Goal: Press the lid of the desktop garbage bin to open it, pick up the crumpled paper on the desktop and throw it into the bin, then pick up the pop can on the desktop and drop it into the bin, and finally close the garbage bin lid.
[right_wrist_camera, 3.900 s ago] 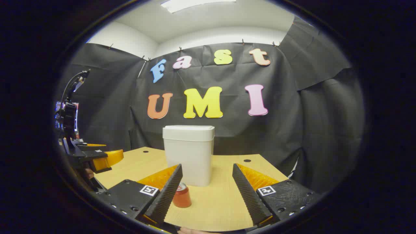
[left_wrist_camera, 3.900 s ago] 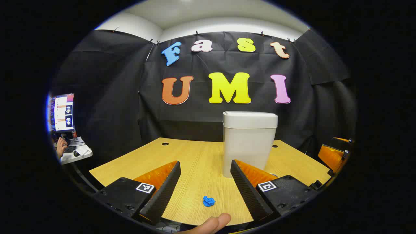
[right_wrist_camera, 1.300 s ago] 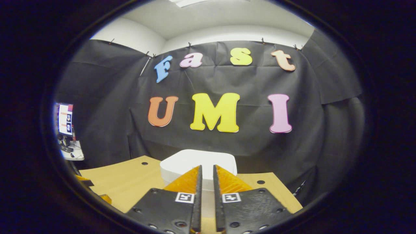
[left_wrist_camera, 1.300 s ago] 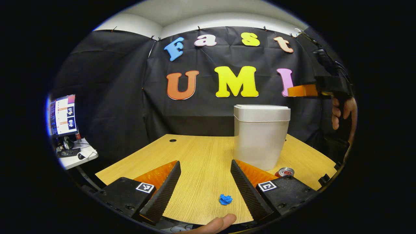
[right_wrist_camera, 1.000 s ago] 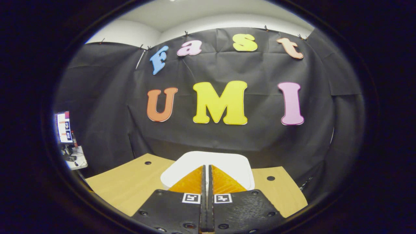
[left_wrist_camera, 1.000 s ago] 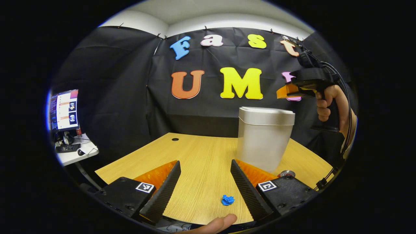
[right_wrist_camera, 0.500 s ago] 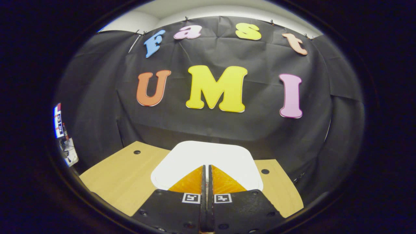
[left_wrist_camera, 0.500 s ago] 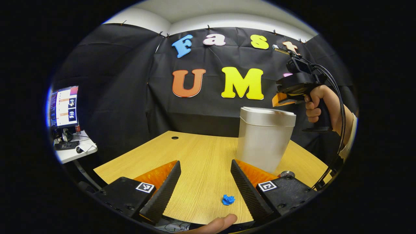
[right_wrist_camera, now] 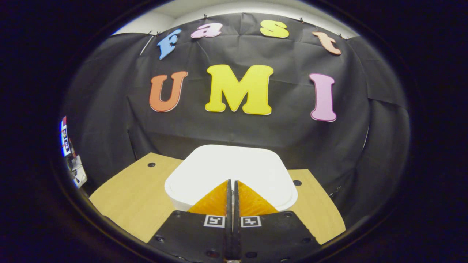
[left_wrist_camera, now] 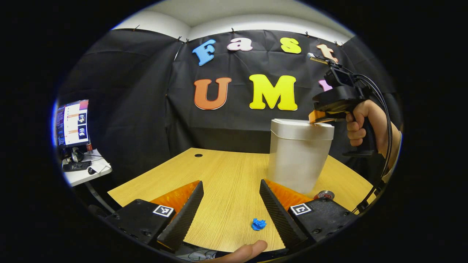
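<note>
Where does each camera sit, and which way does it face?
Left gripper view: low over the desk, facing the bin; left gripper open, a fingertip below.
Right gripper view: above the bin lid, facing the wall; right gripper shut.
Shared: bin, desk, and the right gripper seen at the lid.
</note>
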`<state>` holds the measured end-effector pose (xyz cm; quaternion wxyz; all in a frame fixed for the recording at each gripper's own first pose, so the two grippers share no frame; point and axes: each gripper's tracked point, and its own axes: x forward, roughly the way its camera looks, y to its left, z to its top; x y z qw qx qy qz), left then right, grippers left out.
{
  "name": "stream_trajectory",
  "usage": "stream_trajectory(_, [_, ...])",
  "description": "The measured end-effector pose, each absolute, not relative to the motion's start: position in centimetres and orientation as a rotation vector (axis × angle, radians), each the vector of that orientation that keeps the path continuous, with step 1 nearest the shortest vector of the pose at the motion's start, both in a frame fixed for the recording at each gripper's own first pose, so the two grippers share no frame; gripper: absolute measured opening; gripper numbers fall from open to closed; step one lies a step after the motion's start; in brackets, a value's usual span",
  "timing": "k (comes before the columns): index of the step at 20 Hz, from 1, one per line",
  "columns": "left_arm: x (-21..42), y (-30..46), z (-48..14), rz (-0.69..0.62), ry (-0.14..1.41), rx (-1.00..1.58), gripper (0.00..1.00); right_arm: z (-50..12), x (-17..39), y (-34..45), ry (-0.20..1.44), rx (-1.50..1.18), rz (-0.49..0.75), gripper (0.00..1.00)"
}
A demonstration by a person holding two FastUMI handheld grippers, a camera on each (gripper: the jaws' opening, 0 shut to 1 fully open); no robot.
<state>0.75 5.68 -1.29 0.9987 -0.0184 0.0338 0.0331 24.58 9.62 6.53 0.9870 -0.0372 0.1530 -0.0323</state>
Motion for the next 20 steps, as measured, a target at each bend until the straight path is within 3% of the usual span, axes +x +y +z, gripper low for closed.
stream_trajectory(3, [1.0,5.4,-1.4,0.058,0.076,-0.037,0.99,7.9,23.4,10.1,0.221,-0.070,-0.065,0.04])
stream_trajectory(6, [1.0,5.6,-1.6,0.061,0.078,-0.052,0.99,8.8,20.6,11.8,0.188,0.051,0.027,0.01])
stream_trajectory(8, [1.1,5.4,-1.6,0.059,0.080,-0.044,0.99,9.7,19.0,11.0,0.128,0.016,0.003,0.01])
stream_trajectory(18, [1.9,3.7,-3.2,0.012,0.121,-0.012,0.99,3.4,12.0,11.2,0.147,0.027,0.036,0.01])
stream_trajectory(19, [2.1,3.6,-3.6,0.008,0.132,0.000,0.99,2.7,11.4,11.7,0.153,0.045,0.066,0.17])
stream_trajectory(20, [2.4,3.3,-4.2,0.004,0.144,0.011,1.00,1.7,11.0,11.1,0.162,0.057,0.063,0.24])
